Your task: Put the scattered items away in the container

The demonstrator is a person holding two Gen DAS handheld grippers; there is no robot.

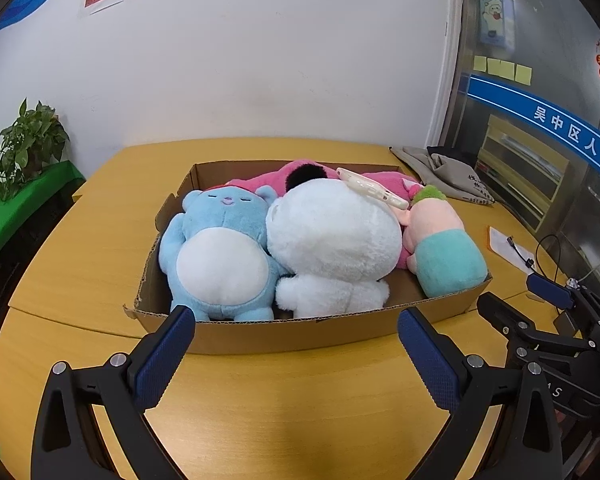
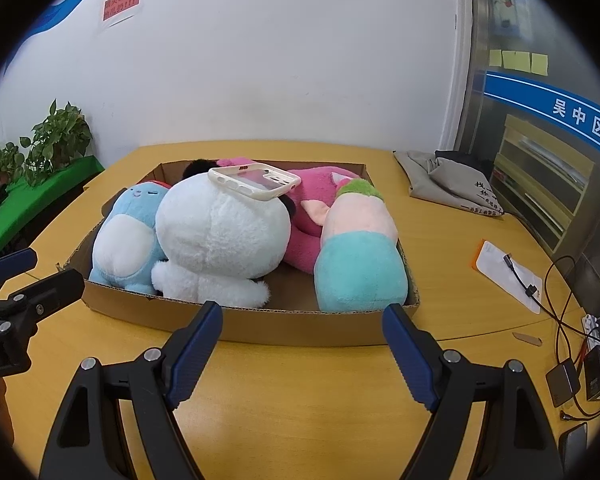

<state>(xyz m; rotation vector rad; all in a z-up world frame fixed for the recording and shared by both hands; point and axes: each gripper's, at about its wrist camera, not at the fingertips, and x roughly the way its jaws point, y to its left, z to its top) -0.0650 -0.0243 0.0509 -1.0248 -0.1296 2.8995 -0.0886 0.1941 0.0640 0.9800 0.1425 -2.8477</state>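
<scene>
Your cardboard box (image 1: 300, 334) holds four plush toys (image 1: 332, 240) and a phone case (image 2: 256, 182); both grippers (image 1: 294, 354) (image 2: 302, 346) stand wide, empty. Task appears complete.

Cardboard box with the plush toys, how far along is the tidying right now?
Mostly done: the blue plush, white plush, pink plush, pink-and-teal plush and a phone case on top all sit in the cardboard box. Nothing is in hand: the left tongs and right tongs hang open. No scattered toys show outside.
</scene>
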